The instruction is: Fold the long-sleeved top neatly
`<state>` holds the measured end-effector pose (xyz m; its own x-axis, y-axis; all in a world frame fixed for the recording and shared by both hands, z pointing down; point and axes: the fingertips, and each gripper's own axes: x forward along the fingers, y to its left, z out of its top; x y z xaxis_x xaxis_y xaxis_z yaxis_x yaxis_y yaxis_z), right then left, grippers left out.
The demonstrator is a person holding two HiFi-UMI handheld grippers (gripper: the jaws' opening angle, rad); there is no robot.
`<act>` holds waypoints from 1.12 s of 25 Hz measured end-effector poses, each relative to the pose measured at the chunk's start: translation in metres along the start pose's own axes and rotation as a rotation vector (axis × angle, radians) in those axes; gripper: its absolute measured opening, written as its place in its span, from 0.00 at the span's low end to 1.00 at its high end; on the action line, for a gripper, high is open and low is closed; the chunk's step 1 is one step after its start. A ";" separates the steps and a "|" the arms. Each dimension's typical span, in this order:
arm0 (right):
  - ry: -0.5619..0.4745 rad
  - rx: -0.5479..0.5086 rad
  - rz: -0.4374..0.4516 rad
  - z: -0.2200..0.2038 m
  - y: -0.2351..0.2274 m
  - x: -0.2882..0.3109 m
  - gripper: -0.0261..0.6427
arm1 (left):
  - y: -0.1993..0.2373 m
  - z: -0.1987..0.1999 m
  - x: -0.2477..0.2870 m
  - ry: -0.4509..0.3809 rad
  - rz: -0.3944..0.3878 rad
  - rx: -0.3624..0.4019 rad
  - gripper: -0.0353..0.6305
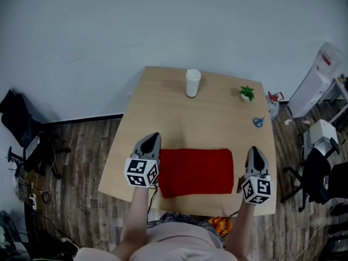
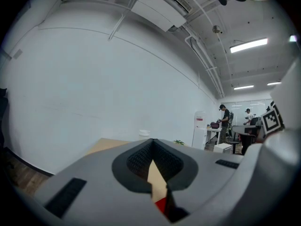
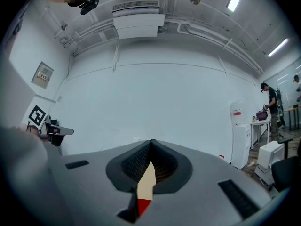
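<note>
The left gripper point(image 1: 153, 138) and right gripper point(image 1: 254, 151) both have their fingers pressed together, holding nothing. The folded red top point(image 1: 197, 172) lies between them on the counter point(image 1: 163, 91), near its front edge. The water dispenser point(image 1: 315, 80) has a red label too small to read.

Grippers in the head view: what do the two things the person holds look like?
The left gripper and the right gripper are grey and taper to a point, like beaks. Each carries a white cube with black square markers. Inside, the pads are dark and bumpy.
</note>
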<state>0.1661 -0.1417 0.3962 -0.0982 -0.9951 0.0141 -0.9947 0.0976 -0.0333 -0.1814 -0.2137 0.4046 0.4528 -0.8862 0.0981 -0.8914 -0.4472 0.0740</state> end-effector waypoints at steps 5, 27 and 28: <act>0.004 -0.003 0.000 0.001 0.000 -0.001 0.05 | -0.002 0.000 0.000 0.003 -0.002 0.001 0.06; 0.017 0.001 0.000 -0.003 -0.001 0.002 0.05 | -0.003 -0.004 0.003 0.015 -0.004 -0.005 0.06; 0.018 0.004 0.001 -0.003 -0.002 0.002 0.05 | -0.003 -0.004 0.003 0.016 -0.004 -0.005 0.06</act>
<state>0.1672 -0.1441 0.3993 -0.0993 -0.9946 0.0316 -0.9945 0.0981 -0.0373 -0.1774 -0.2151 0.4087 0.4565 -0.8825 0.1133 -0.8895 -0.4499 0.0792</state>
